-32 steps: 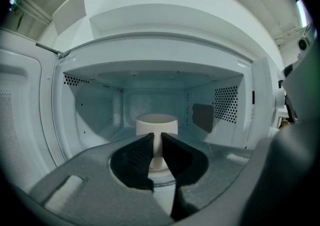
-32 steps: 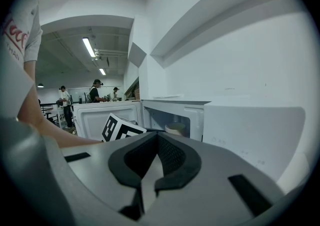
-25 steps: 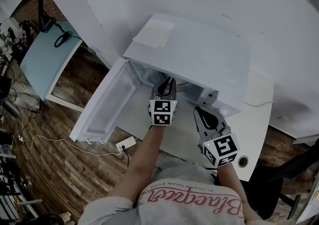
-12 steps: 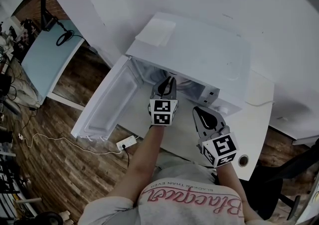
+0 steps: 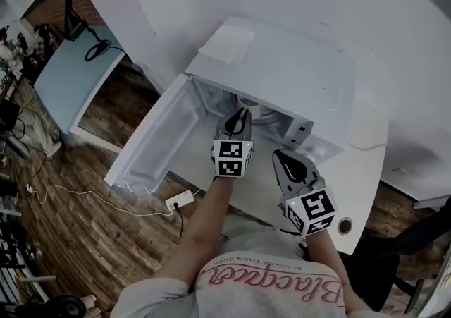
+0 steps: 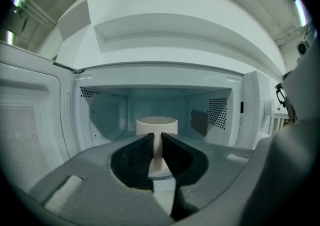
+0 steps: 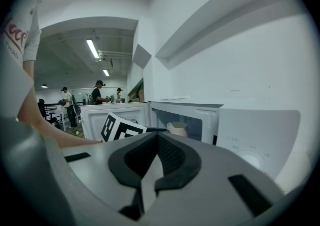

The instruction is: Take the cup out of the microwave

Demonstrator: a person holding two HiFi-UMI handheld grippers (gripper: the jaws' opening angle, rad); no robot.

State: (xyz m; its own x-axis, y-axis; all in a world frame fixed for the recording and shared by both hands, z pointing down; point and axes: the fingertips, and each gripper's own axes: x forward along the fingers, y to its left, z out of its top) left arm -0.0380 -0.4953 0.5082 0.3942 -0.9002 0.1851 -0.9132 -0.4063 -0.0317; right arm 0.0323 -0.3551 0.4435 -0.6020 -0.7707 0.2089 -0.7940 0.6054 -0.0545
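A white microwave (image 5: 289,77) stands on a white table (image 5: 363,182), its door (image 5: 158,144) swung wide to the left. Inside, a pale cup (image 6: 156,126) stands upright at the middle of the cavity; its rim (image 5: 251,106) shows in the head view. My left gripper (image 6: 157,138) points straight at the cup from the microwave's mouth, short of it. Its jaws stand a narrow gap apart with nothing between them. My right gripper (image 5: 280,157) hangs back to the right before the control panel, shut and empty. The right gripper view also catches the cup (image 7: 177,129).
A sheet of paper (image 5: 227,44) lies on the microwave's top. The control panel (image 7: 252,142) is right of the cavity. A power strip (image 5: 177,202) and cables lie on the wood floor below. A blue table (image 5: 67,77) stands far left. People (image 7: 97,92) stand far off.
The head view has shifted a little, so the cup's rim now shows in the microwave's mouth. Both grippers have kept their places and their jaws have not changed.
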